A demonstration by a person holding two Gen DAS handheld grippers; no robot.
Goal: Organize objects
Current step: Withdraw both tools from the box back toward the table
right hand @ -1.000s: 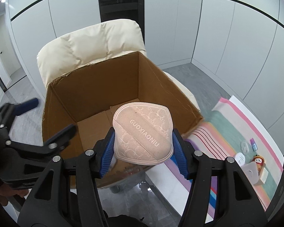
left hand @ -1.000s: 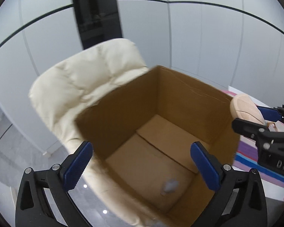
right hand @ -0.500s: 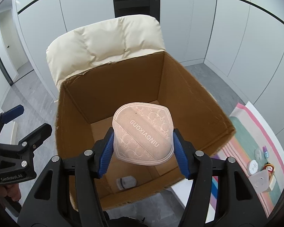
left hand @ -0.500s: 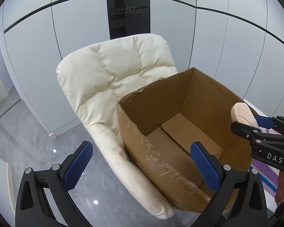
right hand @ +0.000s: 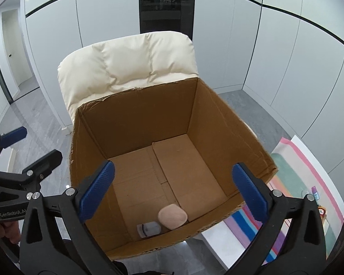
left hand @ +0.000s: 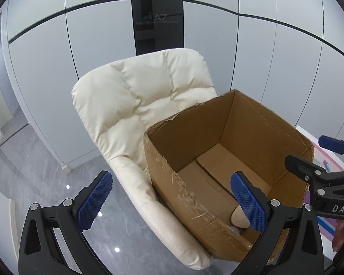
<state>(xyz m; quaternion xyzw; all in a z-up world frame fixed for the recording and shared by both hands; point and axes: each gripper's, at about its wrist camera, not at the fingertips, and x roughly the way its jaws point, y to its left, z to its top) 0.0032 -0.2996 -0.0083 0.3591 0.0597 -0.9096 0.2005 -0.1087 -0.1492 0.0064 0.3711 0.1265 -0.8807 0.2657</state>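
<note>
An open cardboard box (right hand: 135, 119) stands on a cream padded chair (right hand: 126, 61); it also shows in the left wrist view (left hand: 259, 123). A pink pad (right hand: 172, 216) lies on the box floor near the front wall, beside a small white container (right hand: 149, 228). The pad's edge shows in the left wrist view (left hand: 238, 217). My right gripper (right hand: 172, 188) is open and empty above the box's front. My left gripper (left hand: 172, 200) is open and empty, left of the box over the chair's arm.
A striped mat (right hand: 293, 183) lies on the floor right of the box with small bottles (right hand: 314, 191) on it. Grey tiled floor (left hand: 34, 178) spreads to the left. White wall panels (right hand: 275, 52) and a dark glass panel (left hand: 158, 18) stand behind the chair.
My right gripper has opened and let go of the pink pad, which now lies on the box floor. My left gripper has swung left, away from the box.
</note>
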